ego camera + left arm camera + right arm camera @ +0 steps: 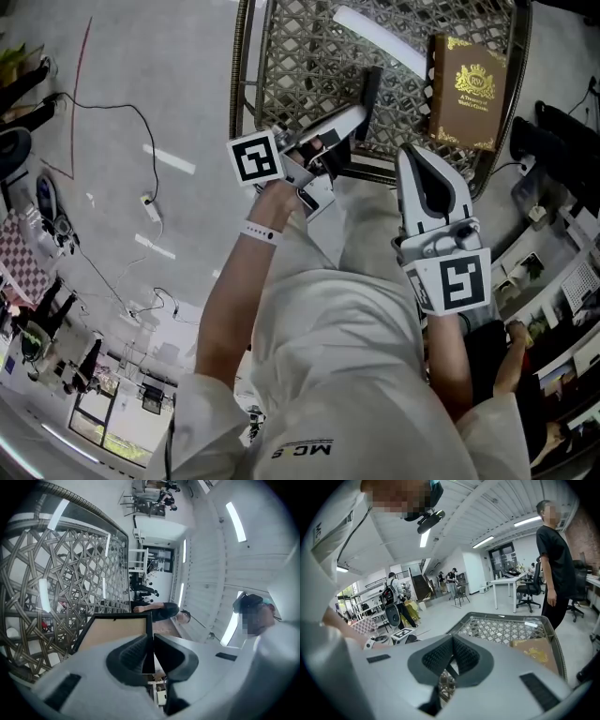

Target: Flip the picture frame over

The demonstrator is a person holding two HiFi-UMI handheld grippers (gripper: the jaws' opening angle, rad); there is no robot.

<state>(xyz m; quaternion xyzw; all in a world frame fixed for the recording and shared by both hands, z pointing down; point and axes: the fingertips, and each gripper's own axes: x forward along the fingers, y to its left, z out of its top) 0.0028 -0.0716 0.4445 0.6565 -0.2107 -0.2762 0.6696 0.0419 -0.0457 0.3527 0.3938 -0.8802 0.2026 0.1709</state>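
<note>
The picture frame [371, 92] has a black rim and stands lifted on edge over the lattice table [309, 56]. My left gripper [360, 114] is shut on its rim. In the left gripper view the black rim [149, 625] runs between the two pads, and the frame's tan board [112, 632] faces the left side of my left gripper [150, 638]. My right gripper [412, 153] hovers just right of the frame, near the table's front edge, touching nothing. In its own view my right gripper [452, 641] has its pads meeting with nothing between them.
A brown book with gold print [467, 92] lies on the table's right part and also shows as the book [536, 651] ahead of my right gripper. A person in black [553, 550] stands beyond the table [511, 617]. A cable [141, 122] trails over the floor at left.
</note>
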